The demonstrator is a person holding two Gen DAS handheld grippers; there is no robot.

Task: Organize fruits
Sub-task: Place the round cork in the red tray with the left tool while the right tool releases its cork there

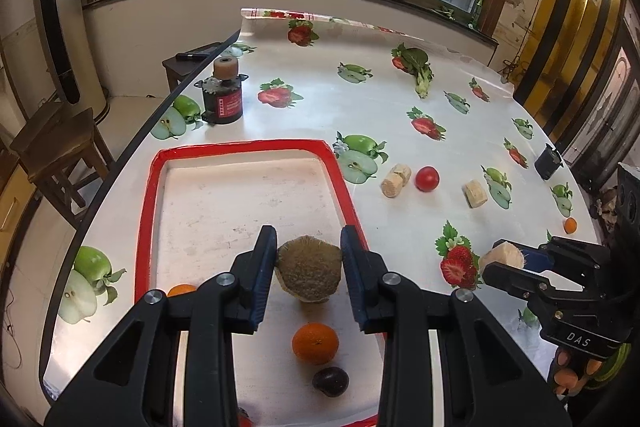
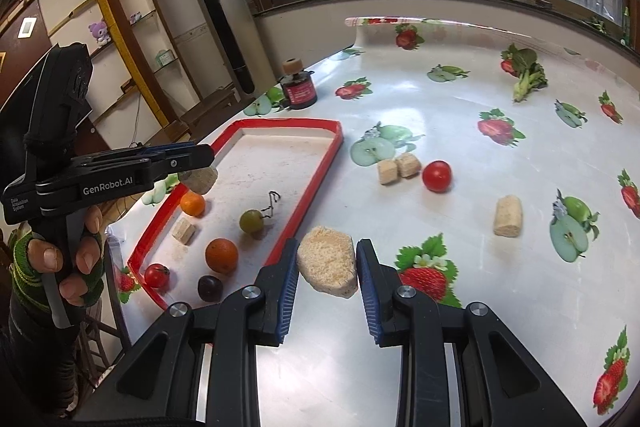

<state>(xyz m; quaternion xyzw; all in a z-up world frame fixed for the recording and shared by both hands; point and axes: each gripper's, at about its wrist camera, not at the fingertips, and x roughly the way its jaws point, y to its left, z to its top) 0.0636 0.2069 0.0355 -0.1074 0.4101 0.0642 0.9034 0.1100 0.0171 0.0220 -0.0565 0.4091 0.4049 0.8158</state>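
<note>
My left gripper (image 1: 308, 247) is shut on a brown fuzzy fruit piece (image 1: 309, 277), held above the near part of the red-rimmed tray (image 1: 244, 146). Below it in the tray lie an orange (image 1: 315, 343) and a dark plum (image 1: 330, 381). My right gripper (image 2: 327, 251) is shut on a pale beige chunk (image 2: 328, 269), just right of the tray's rim (image 2: 288, 123). The right wrist view also shows a green grape (image 2: 251, 221), a second orange (image 2: 193, 203), a cherry tomato (image 2: 157, 275) and a beige chunk (image 2: 184, 230) in the tray. A red tomato (image 2: 437, 175) lies on the table.
Three beige chunks lie on the fruit-print tablecloth right of the tray, two paired (image 2: 398, 167) and one alone (image 2: 507, 215). A dark bottle (image 1: 223, 99) stands beyond the tray by the table's left edge. Leafy greens (image 1: 420, 69) lie far back. A small orange (image 1: 570, 225) sits at the right edge.
</note>
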